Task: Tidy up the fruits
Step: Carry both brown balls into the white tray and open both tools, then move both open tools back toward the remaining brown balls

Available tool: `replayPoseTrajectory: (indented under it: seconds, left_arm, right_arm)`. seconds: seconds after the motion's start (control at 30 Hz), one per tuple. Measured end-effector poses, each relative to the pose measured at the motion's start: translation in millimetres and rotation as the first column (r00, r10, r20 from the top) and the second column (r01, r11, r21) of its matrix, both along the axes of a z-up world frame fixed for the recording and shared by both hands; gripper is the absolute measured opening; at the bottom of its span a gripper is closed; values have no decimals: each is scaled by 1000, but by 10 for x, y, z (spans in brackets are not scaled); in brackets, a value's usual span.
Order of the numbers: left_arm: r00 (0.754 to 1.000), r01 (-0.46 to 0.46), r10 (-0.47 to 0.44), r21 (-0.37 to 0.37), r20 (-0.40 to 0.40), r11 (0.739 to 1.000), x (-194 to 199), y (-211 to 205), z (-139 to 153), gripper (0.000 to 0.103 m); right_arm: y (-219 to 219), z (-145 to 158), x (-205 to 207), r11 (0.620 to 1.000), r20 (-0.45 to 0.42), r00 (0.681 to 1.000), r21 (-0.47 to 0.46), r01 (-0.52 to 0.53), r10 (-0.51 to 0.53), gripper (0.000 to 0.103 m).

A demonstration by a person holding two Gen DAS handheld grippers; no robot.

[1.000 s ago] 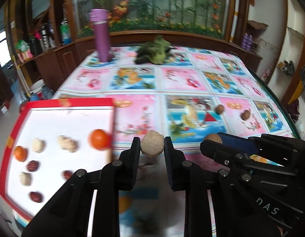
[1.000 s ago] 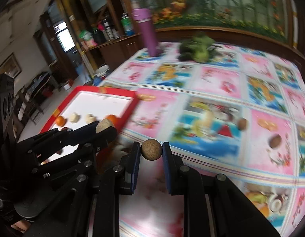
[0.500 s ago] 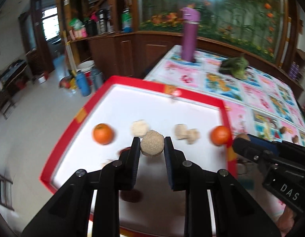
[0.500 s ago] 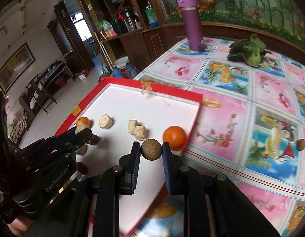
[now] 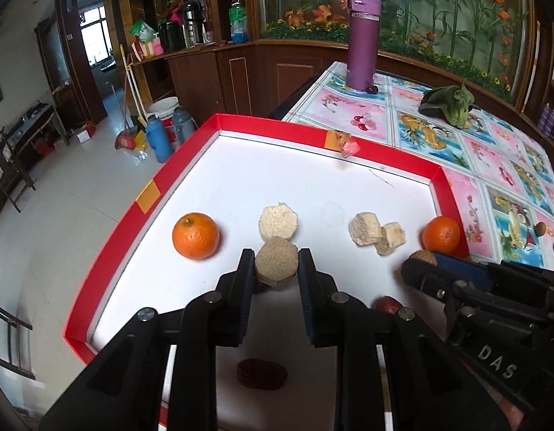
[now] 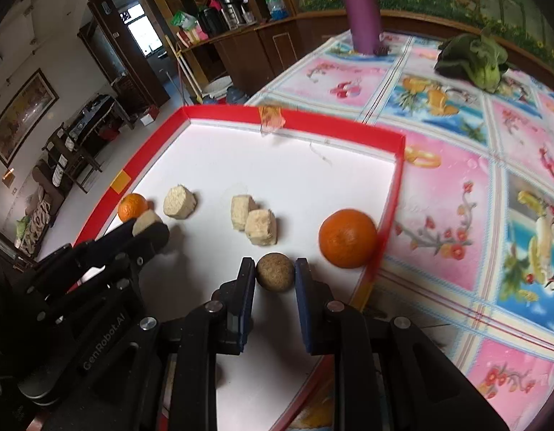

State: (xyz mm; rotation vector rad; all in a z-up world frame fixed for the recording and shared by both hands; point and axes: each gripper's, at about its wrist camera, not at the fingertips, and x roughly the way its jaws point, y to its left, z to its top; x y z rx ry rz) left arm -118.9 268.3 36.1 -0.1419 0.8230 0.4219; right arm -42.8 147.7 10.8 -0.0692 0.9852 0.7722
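Both grippers hover over the red-rimmed tray (image 5: 452, 186), left gripper (image 5: 276, 269) clamping a tan fruit (image 5: 277, 264), right gripper (image 6: 275, 273) a brown ball (image 6: 275, 272); loose nuts (image 5: 539, 229) await on the desk (image 5: 413, 122).

Tray (image 5: 108, 273) at table's (image 5: 431, 136) near-left corner, overhanging floor. In tray, row left to right: orange (image 5: 195, 236), puck (image 5: 278, 221), two chunks touching (image 5: 377, 233), second orange (image 5: 440, 234) against right wall. Dates (image 5: 261, 373) nearer camera. Left gripper (image 5: 276, 265) over tray before puck, ball (image 5: 276, 265) between fingers; right gripper (image 6: 275, 273) beside second orange, nut (image 6: 275, 272) between fingers. Flask (image 5: 363, 39), greens (image 5: 449, 104) at table's far side.
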Motion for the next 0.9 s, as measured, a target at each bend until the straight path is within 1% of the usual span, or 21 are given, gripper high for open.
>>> replayPoseTrajectory:
  seconds: [0.2,0.27,0.3,0.37,0.4,0.47,0.53,0.67,0.77,0.83,0.9]
  left_arm:
    - [1000,-15,16,48,-14,999,40,-5,-21,27]
    - [999,-23,24,52,-24,998,52,7,-34,27]
    - [999,-27,28,59,-24,998,53,11,-37,27]
    - [999,-31,34,77,-35,997,67,13,-46,30]
    - [999,-32,35,81,-39,996,72,11,-46,37]
    - [998,-35,38,72,-47,997,74,12,-47,51]
    - [998,-54,56,68,-38,996,54,30,-20,62]
    - [997,-76,75,72,18,995,-4,9,129,64]
    - [997,-64,60,81,42,995,-18,-77,246,64]
    - [998,-46,42,90,52,995,-14,-169,309,67]
    - [998,-23,17,102,58,995,-8,-288,356,80]
  right_arm:
    - [32,-10,-19,1000,12,1000,-15,-10,10,22]
    - [39,-7,-17,1000,11,1000,-18,-14,14,24]
    - [36,-3,-24,1000,10,1000,-18,-17,18,25]
    - [28,14,-18,1000,9,1000,-14,-17,17,30]
    - [9,28,-19,1000,15,1000,-13,-11,11,31]
    - [-58,67,-14,1000,18,1000,17,-9,9,37]
    - [-160,128,-7,998,20,1000,58,3,-4,39]
    - [-358,282,-26,993,54,998,118,10,-16,41]
    - [-535,367,-32,990,80,996,138,30,-41,42]
    - [-676,390,-22,988,92,994,145,49,-63,43]
    - [-865,392,1,986,96,991,147,78,-92,43]
